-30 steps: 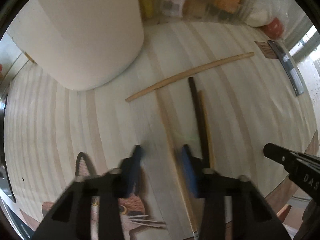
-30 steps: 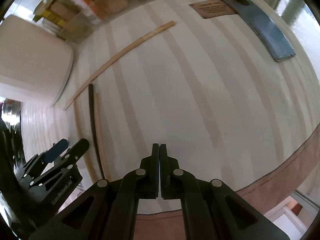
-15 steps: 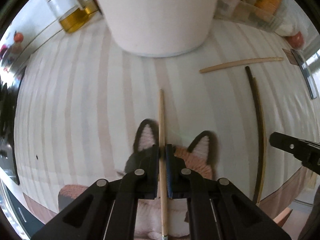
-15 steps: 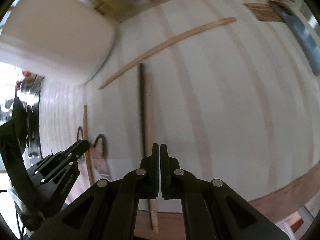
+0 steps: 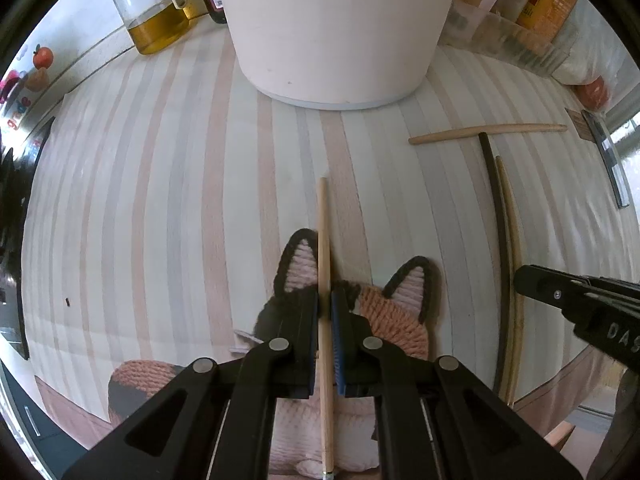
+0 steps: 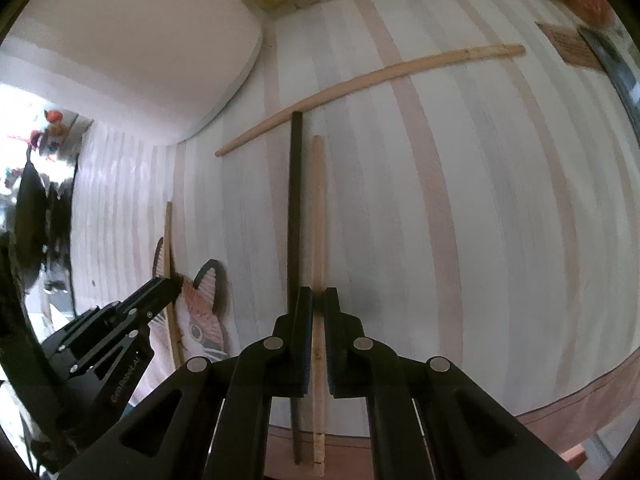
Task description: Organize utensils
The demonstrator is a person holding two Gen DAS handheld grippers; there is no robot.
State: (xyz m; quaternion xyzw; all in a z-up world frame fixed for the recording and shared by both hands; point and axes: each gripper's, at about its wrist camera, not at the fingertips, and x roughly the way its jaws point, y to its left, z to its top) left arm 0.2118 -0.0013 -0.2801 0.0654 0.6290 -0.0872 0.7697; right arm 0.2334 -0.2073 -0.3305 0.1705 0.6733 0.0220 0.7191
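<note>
My left gripper (image 5: pixel 325 308) is shut on a light wooden chopstick (image 5: pixel 323 232), which it holds lengthwise over a knitted cat-face coaster (image 5: pixel 400 312). To the right, a black chopstick (image 6: pixel 295 200) and a pale wooden chopstick (image 6: pixel 318 208) lie side by side on the striped cloth. A longer wooden stick (image 6: pixel 372 76) lies crosswise beyond their far ends. My right gripper (image 6: pixel 318 300) hovers over the pale chopstick. Its jaws are opening, and the chopstick shows in their narrow gap without being pressed. The left gripper (image 6: pixel 172 284) appears at the right wrist view's left.
A big white container (image 5: pixel 340 28) stands at the back of the table, with an oil bottle (image 5: pixel 156 12) and jars behind it. A dark flat tool (image 5: pixel 608 156) lies at the far right. The table's front edge (image 6: pixel 560 416) is close under the right gripper.
The left gripper closed on a wooden chopstick and carried it left over the cat coaster. The right gripper moved left over the pale chopstick and its jaws parted slightly.
</note>
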